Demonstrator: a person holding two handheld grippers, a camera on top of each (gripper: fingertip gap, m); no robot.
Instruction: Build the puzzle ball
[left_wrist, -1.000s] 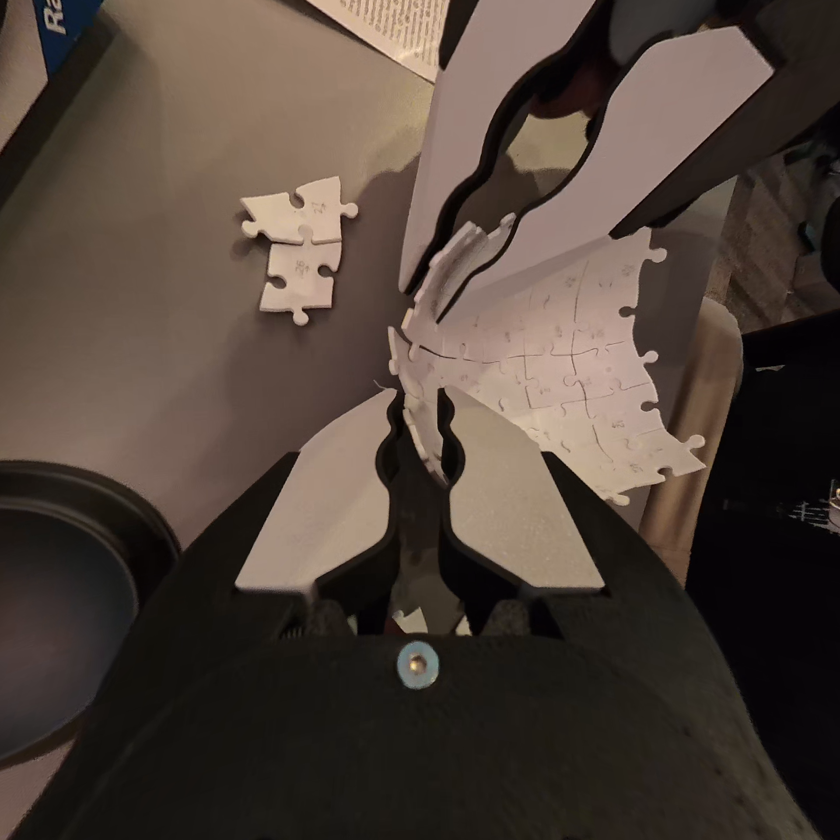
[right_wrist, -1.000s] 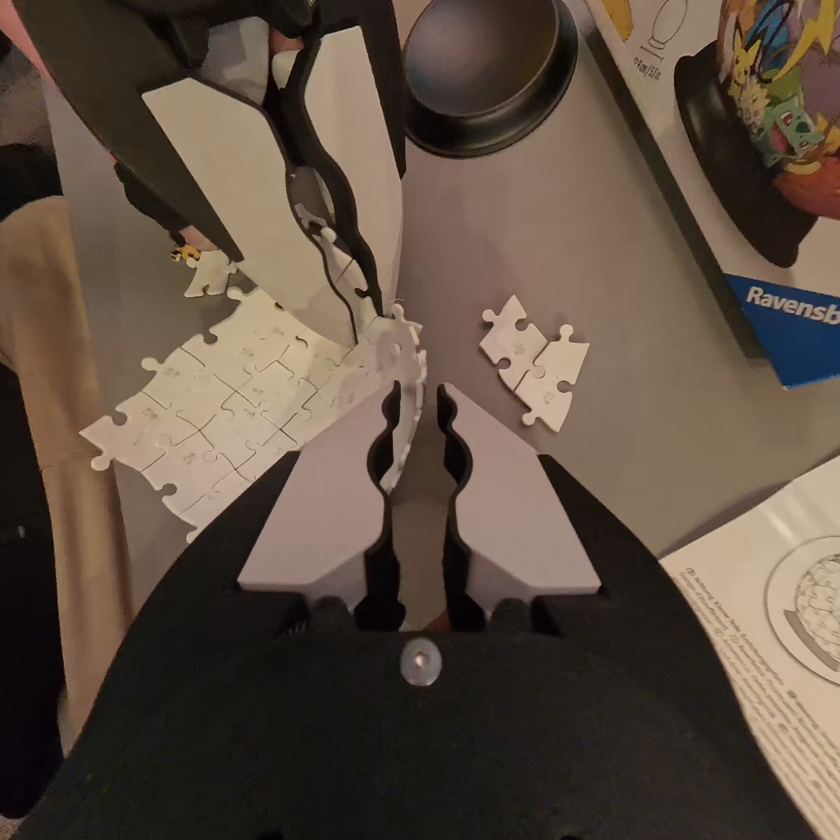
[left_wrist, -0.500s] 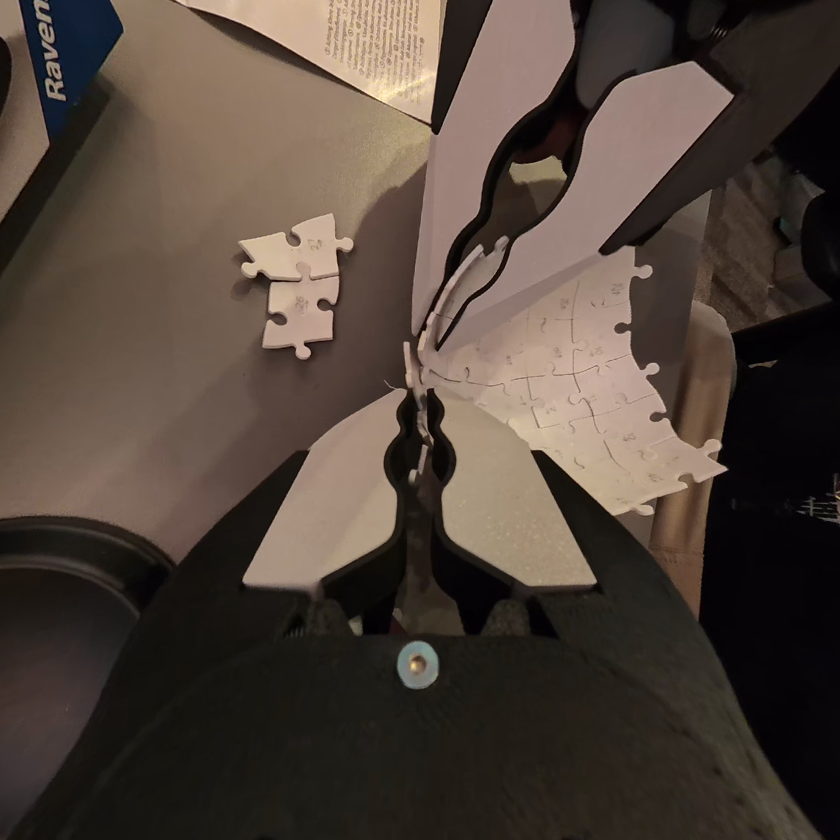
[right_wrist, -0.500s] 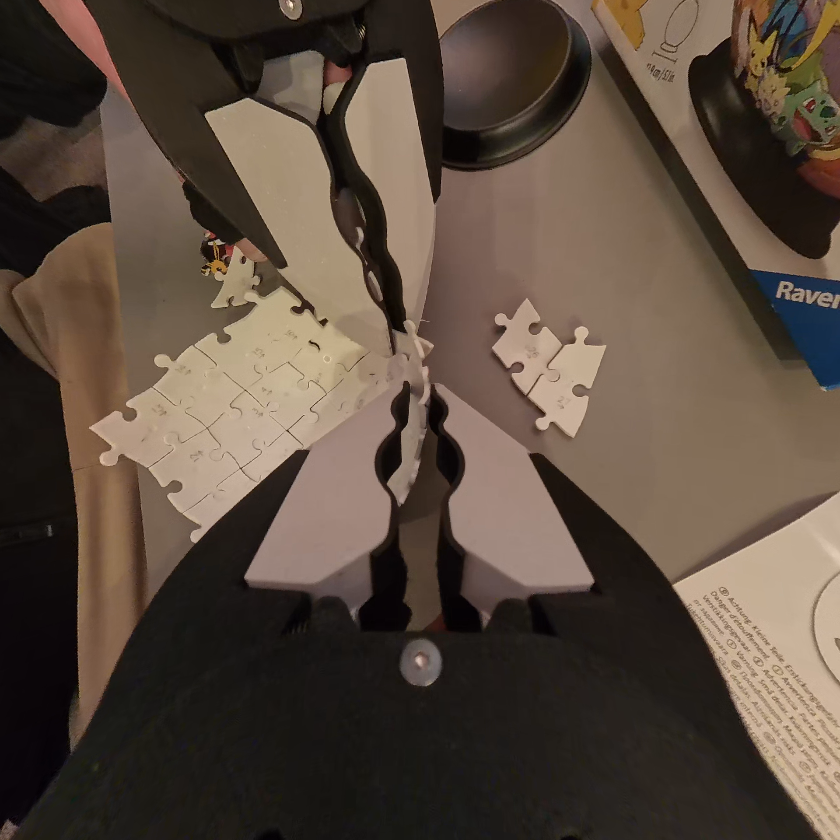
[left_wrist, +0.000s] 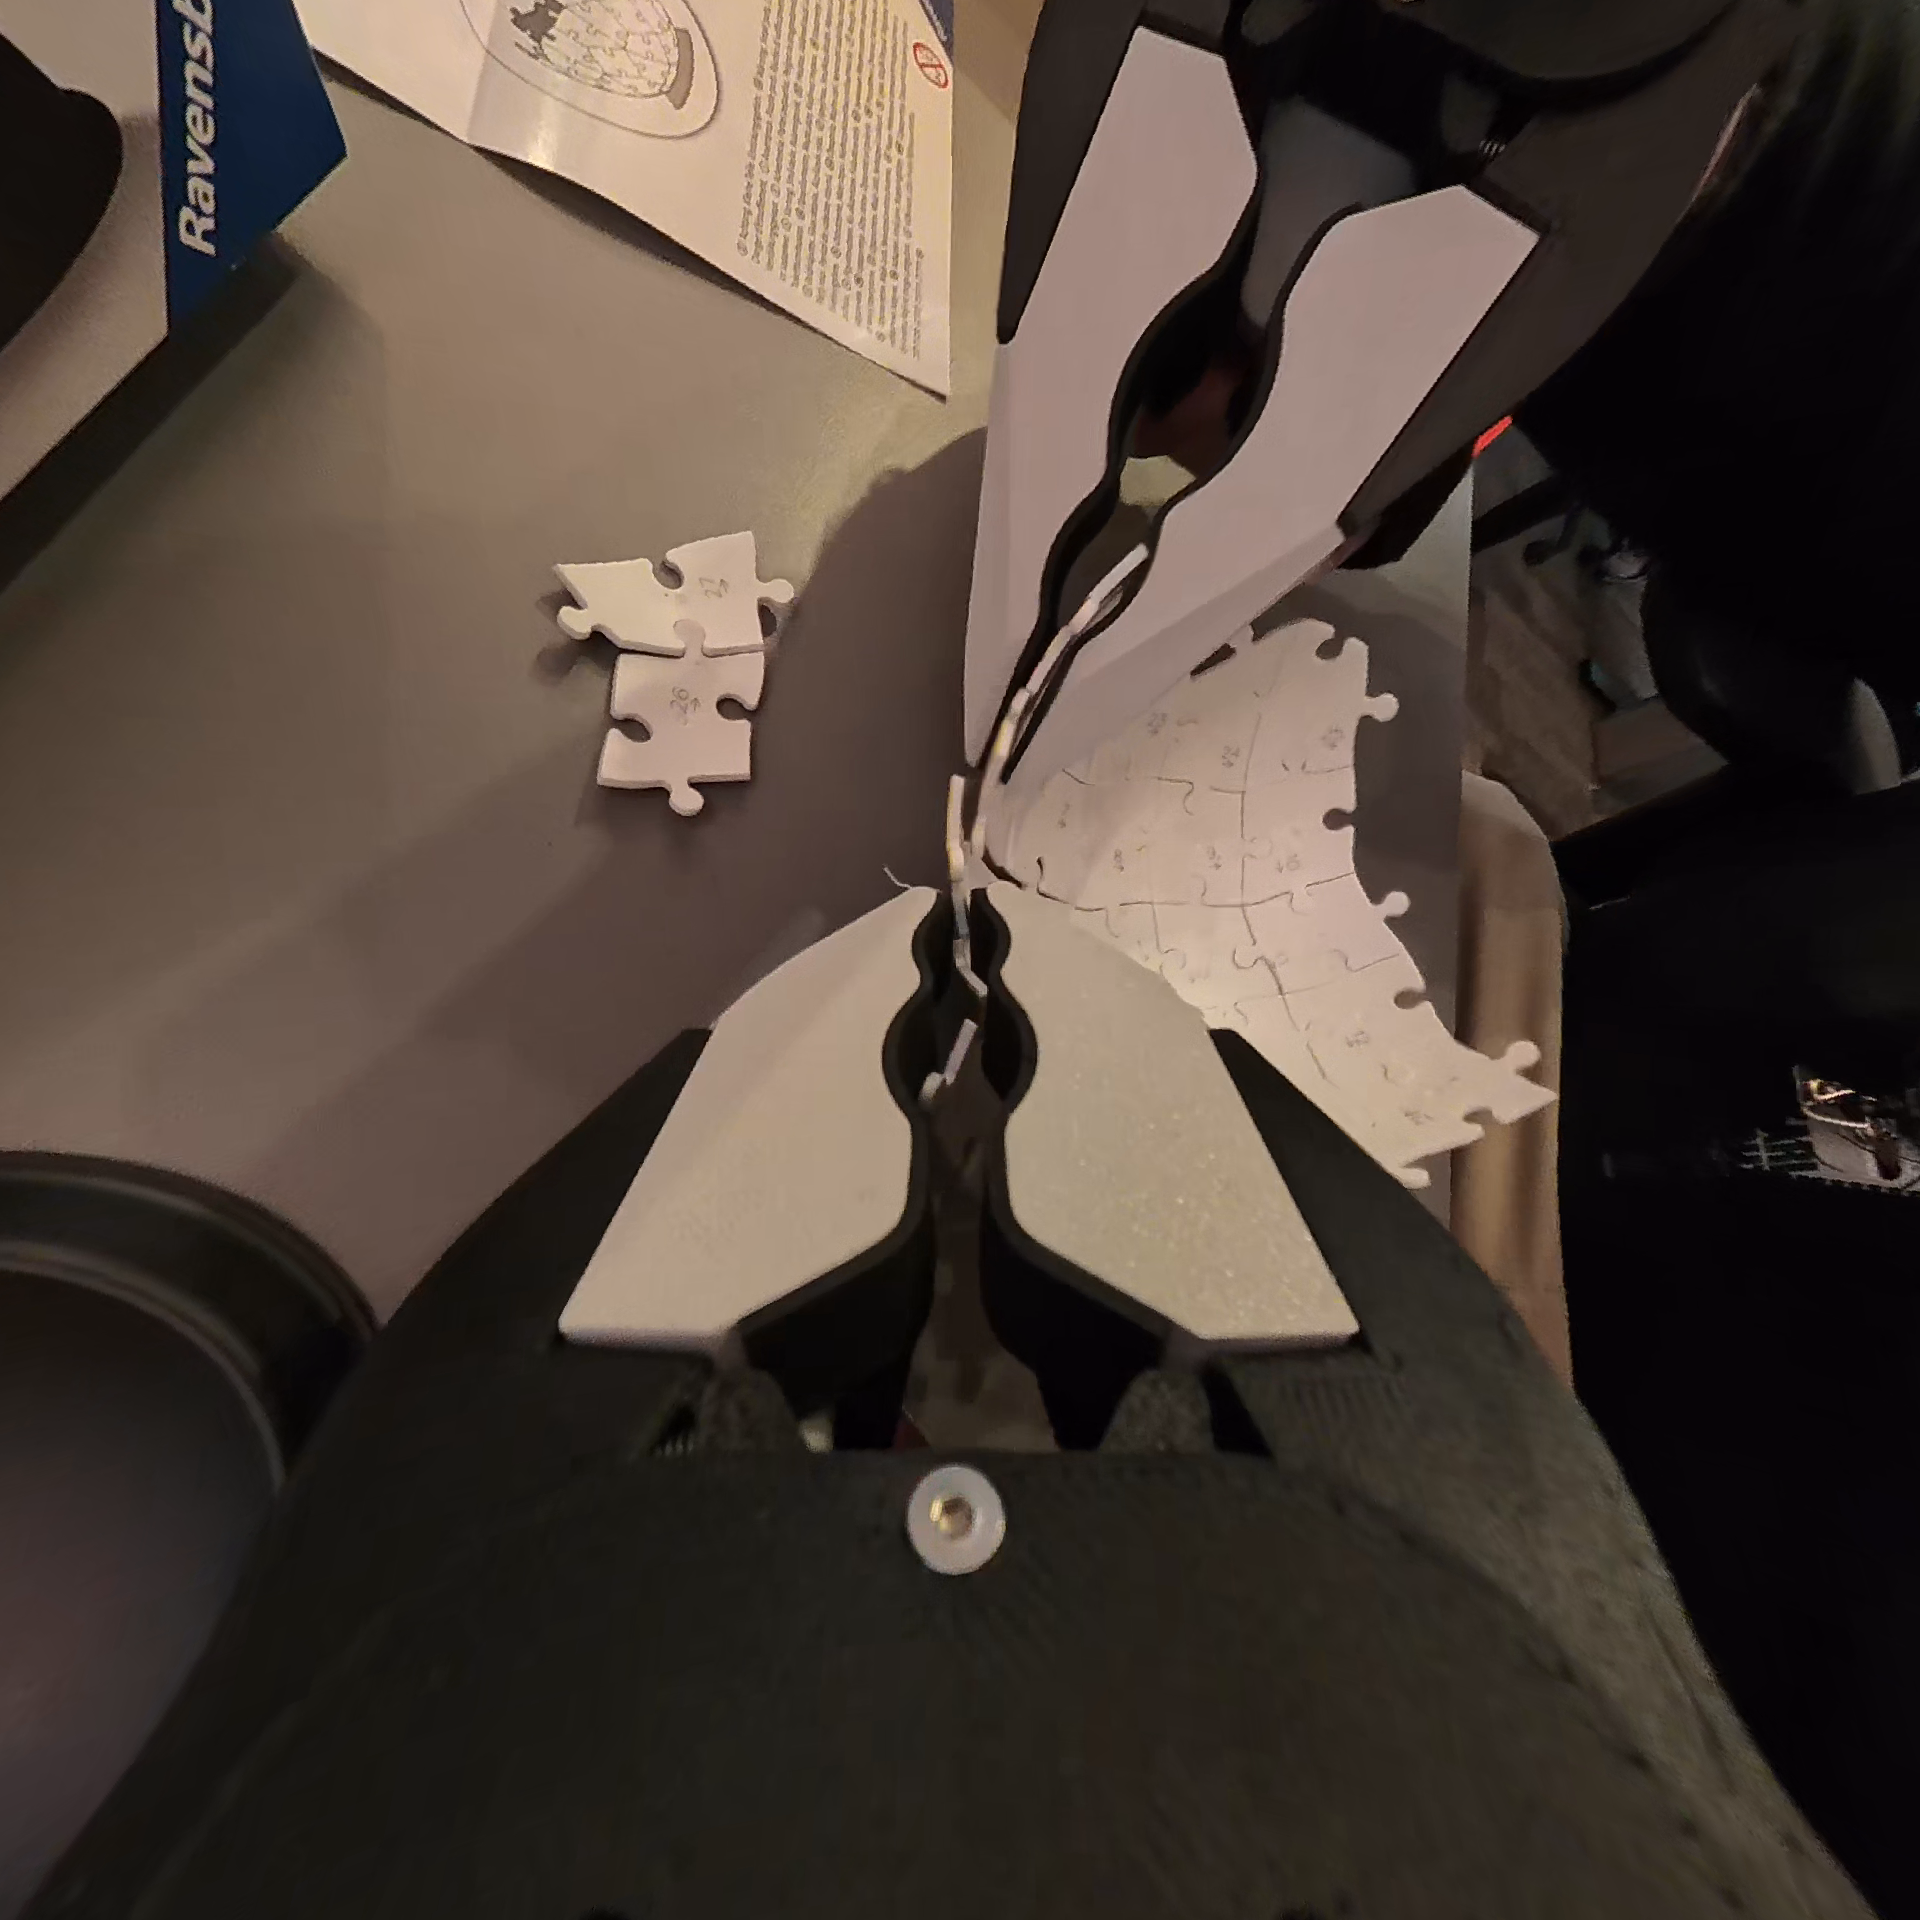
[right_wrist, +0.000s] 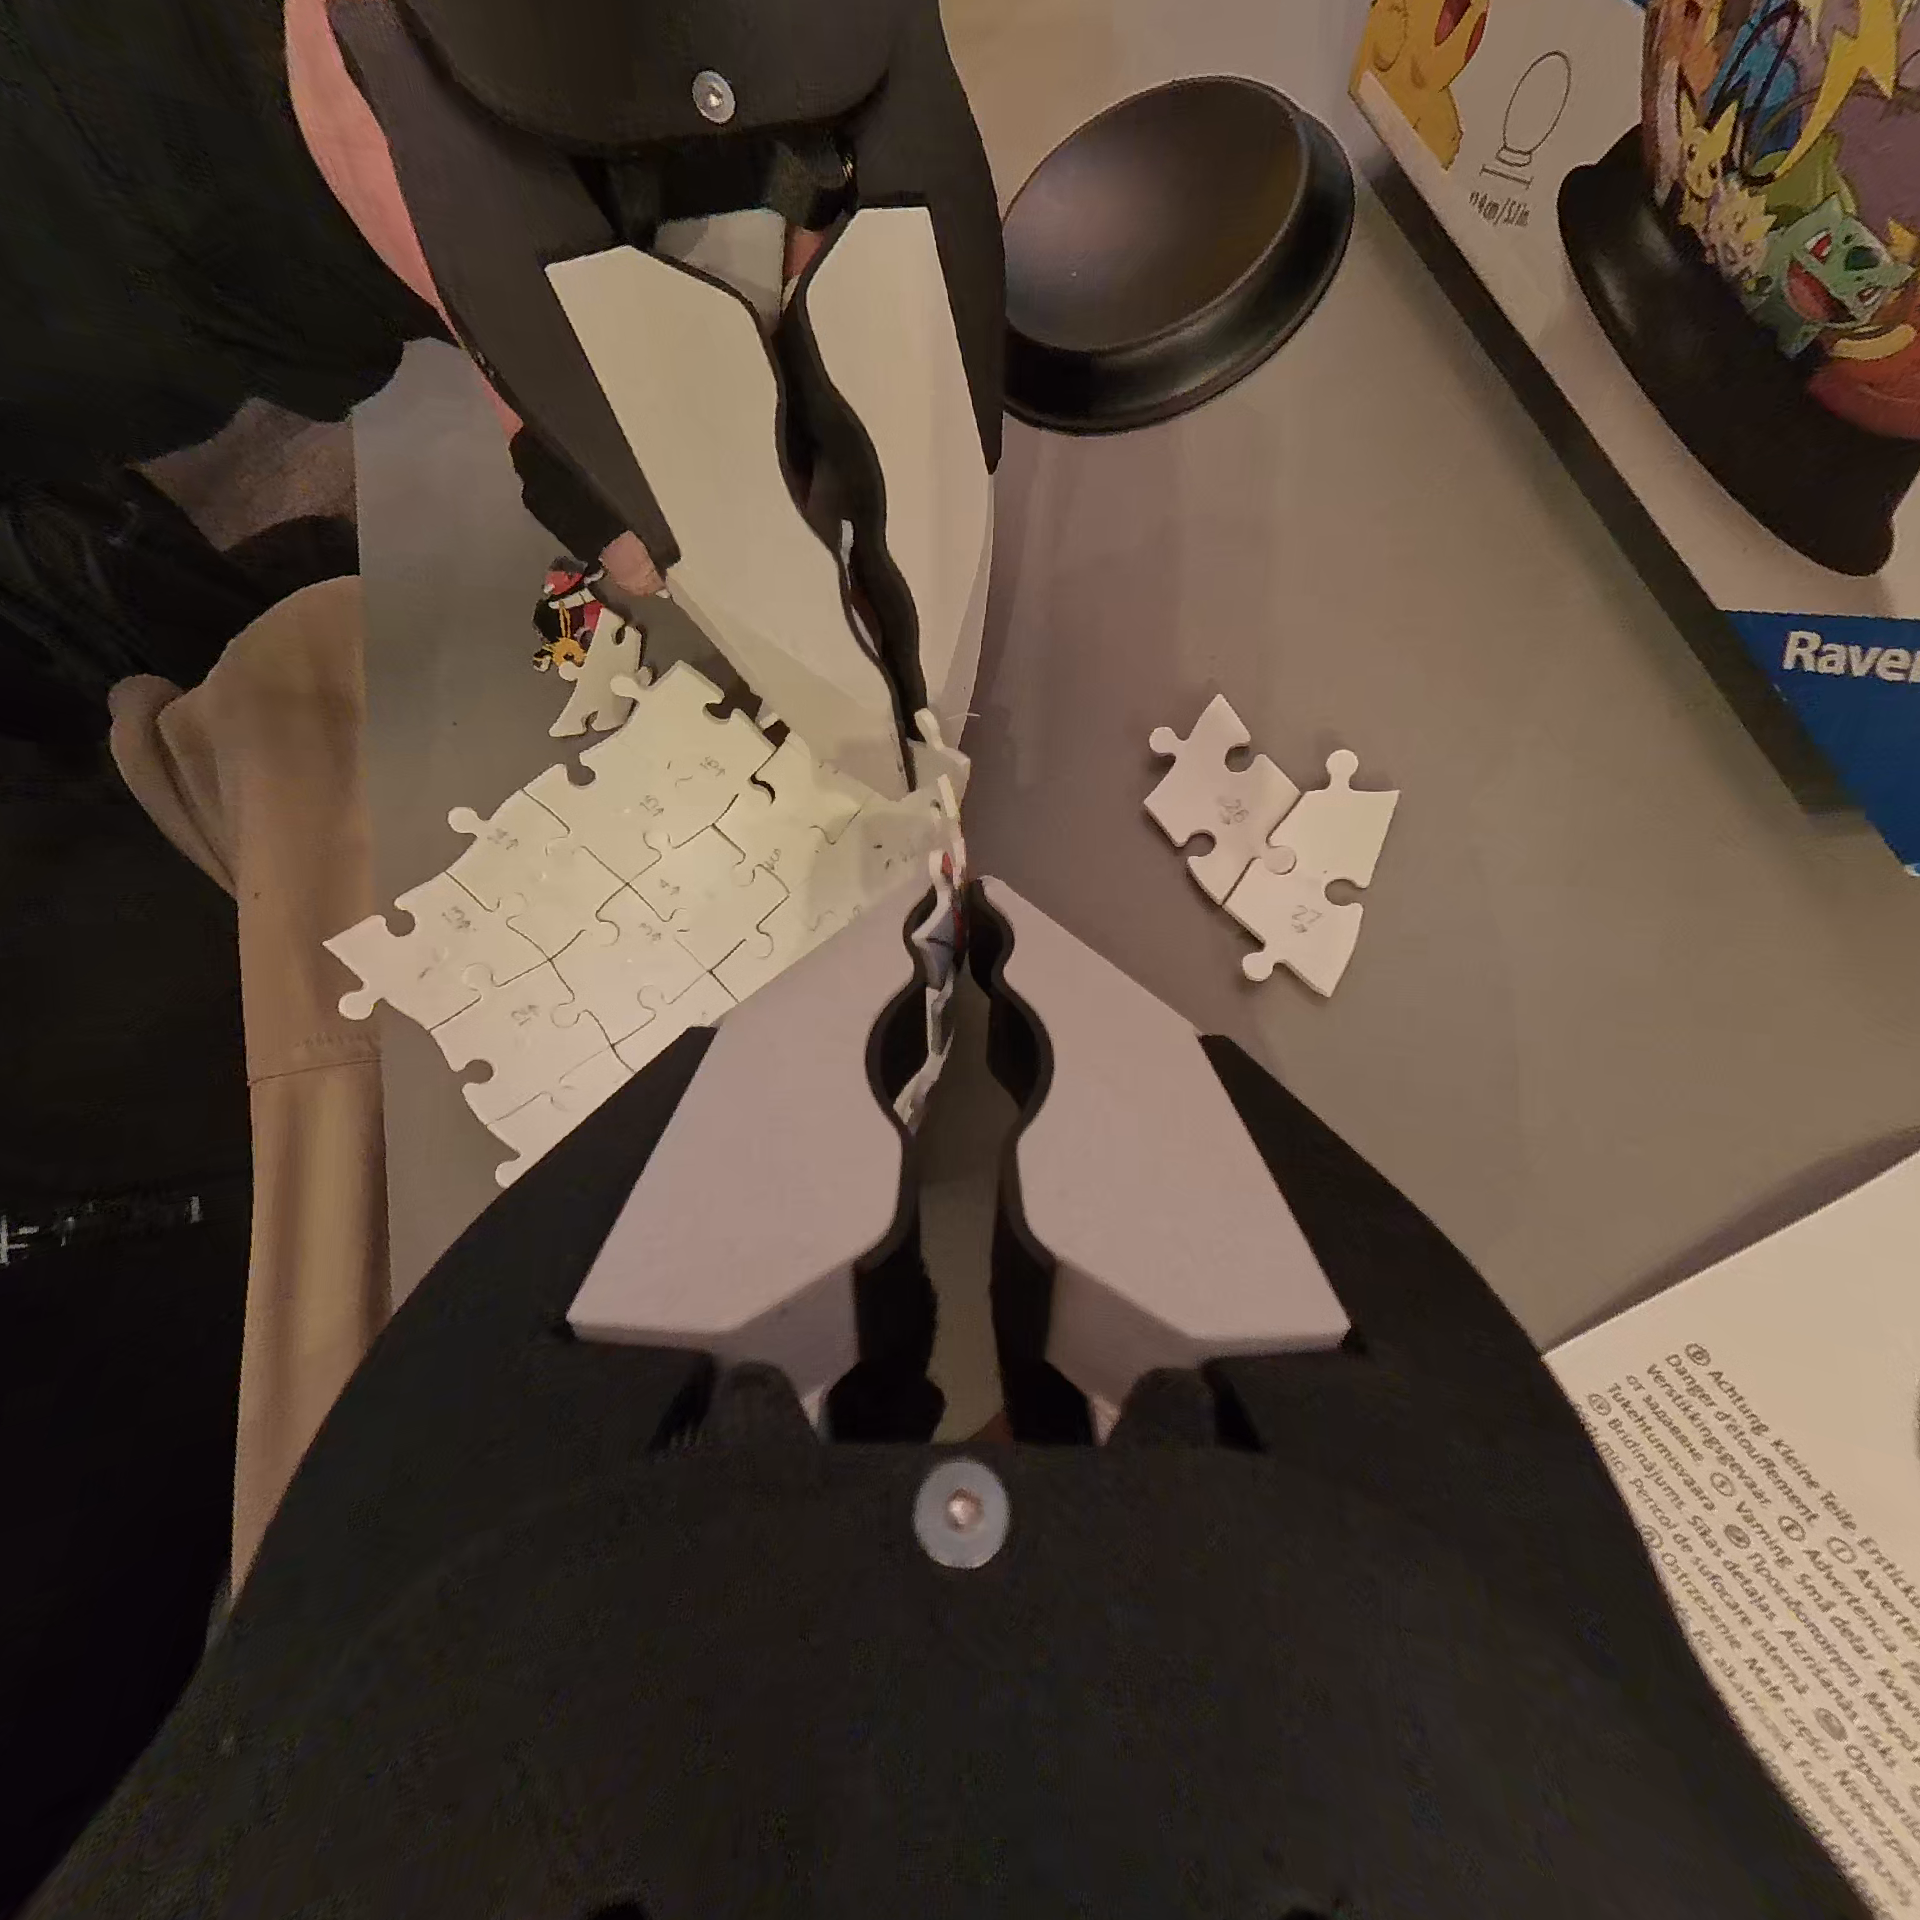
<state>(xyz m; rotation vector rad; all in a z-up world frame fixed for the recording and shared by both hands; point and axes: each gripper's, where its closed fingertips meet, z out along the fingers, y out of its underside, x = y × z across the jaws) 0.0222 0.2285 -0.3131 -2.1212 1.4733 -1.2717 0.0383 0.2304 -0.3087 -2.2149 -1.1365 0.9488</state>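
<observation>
A curved white section of joined puzzle pieces (left_wrist: 1247, 883) is held off the grey table (left_wrist: 364, 831), its near edge turned upright. My left gripper (left_wrist: 961, 899) is shut on that edge from below in its own view. My right gripper (left_wrist: 992, 764) comes in from the top and is shut on the same edge just beyond. In the right wrist view the section (right_wrist: 623, 904) fans out to the left. There the right gripper (right_wrist: 958, 888) pinches its edge and the left gripper (right_wrist: 914, 753) meets it from above. Two joined white pieces (left_wrist: 675, 665) (right_wrist: 1273, 852) lie flat on the table.
A black round stand (right_wrist: 1174, 260) (left_wrist: 104, 1403) sits on the table. The puzzle box (right_wrist: 1714, 312) (left_wrist: 239, 135) and a printed leaflet (left_wrist: 727, 135) (right_wrist: 1766, 1507) lie along the edges. One loose piece (right_wrist: 592, 675) lies by the section's far corner. Beige cloth (right_wrist: 281, 831) hangs past the table's edge. Less than 4 cm separates the two grippers' tips.
Both grippers have closed tighter on the section's edge. That edge has turned more upright and edge-on. Both cameras have pulled back a little.
</observation>
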